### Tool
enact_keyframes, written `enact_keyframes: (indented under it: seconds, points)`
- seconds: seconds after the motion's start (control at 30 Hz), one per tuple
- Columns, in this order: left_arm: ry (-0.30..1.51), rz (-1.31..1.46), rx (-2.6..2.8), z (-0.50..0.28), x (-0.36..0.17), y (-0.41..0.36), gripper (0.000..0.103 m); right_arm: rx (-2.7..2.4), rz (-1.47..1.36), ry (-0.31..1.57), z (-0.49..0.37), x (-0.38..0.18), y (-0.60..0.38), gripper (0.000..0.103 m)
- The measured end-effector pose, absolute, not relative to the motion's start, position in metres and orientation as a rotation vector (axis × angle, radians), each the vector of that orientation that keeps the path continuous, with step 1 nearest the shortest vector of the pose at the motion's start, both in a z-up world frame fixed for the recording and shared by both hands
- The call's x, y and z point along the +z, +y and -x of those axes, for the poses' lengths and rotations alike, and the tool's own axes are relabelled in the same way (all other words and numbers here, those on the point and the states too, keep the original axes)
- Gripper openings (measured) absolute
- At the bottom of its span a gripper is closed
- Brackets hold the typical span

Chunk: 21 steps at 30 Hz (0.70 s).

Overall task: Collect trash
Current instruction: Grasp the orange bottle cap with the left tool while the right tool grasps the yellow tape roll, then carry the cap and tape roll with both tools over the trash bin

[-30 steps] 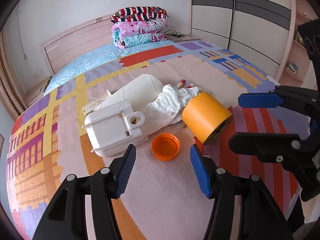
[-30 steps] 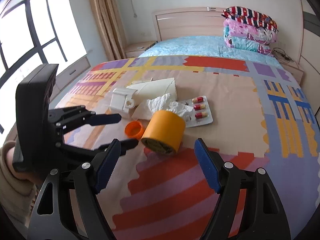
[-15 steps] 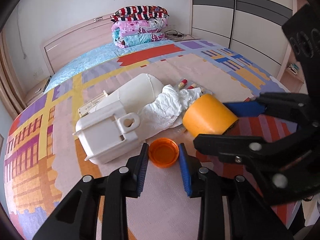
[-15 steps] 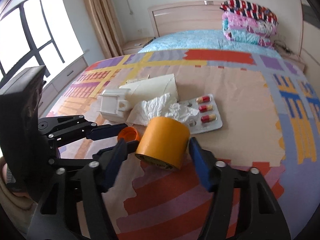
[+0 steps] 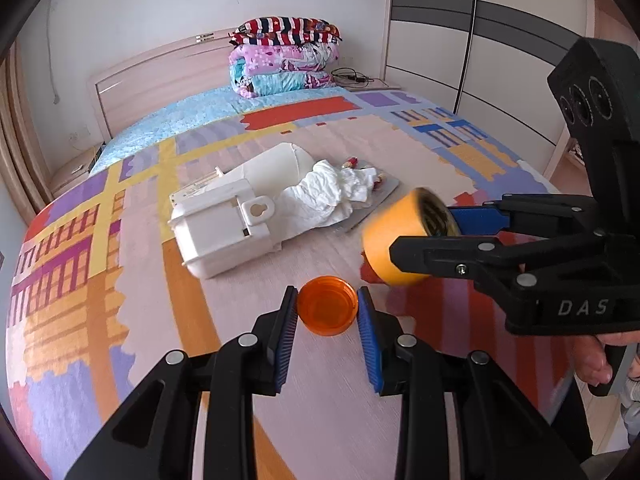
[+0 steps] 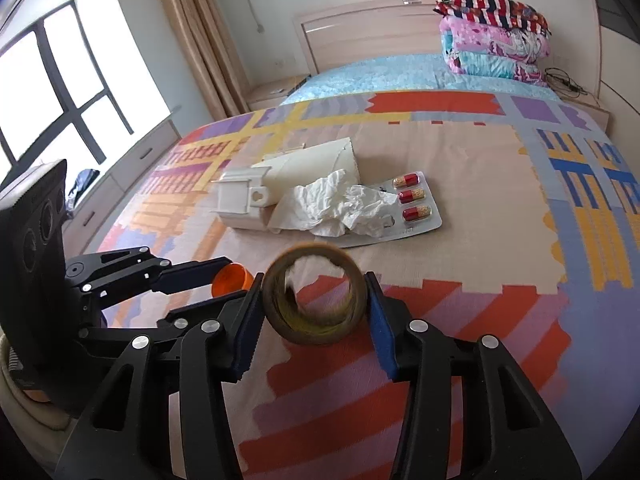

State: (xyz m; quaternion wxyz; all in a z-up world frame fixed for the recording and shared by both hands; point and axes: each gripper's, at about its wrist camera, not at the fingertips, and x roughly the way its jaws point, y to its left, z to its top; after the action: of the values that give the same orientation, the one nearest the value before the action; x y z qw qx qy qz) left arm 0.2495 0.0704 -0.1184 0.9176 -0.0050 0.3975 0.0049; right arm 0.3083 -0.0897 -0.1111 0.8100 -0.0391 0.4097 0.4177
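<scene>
An orange cap (image 5: 327, 312) lies open side up on the patterned bedcover (image 5: 120, 320), and my left gripper (image 5: 327, 300) is shut on it with both blue pads against its rim. To its right, my right gripper (image 5: 424, 232) grips an orange jar (image 5: 392, 240) that is tilted up off the cover. In the right wrist view the jar (image 6: 316, 332) shows its open mouth between the pads of the right gripper (image 6: 314, 280), whose jaws are closing on it. The cap (image 6: 234, 278) shows there in the left gripper (image 6: 230, 280).
Behind lie a white plastic container (image 5: 224, 224), a crumpled tissue (image 5: 328, 196) and a blister pack of red capsules (image 6: 416, 204). Folded quilts (image 5: 284, 60) are stacked at the headboard. A wardrobe (image 5: 480, 40) stands on the right, and a hand (image 5: 596, 356) holds the right gripper.
The left gripper moved forward to the orange cap and closed on it. The right gripper closed around the orange jar and tipped it up off the bedcover.
</scene>
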Motion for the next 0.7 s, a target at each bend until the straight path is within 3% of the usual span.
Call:
enact_keyframes:
  seconds: [0.7]
  points:
    - [0.735,-0.023,0.004,-0.16,-0.077,0.023,0.029,0.905,0.153,0.76,-0.225,-0.07,-0.136,0.047]
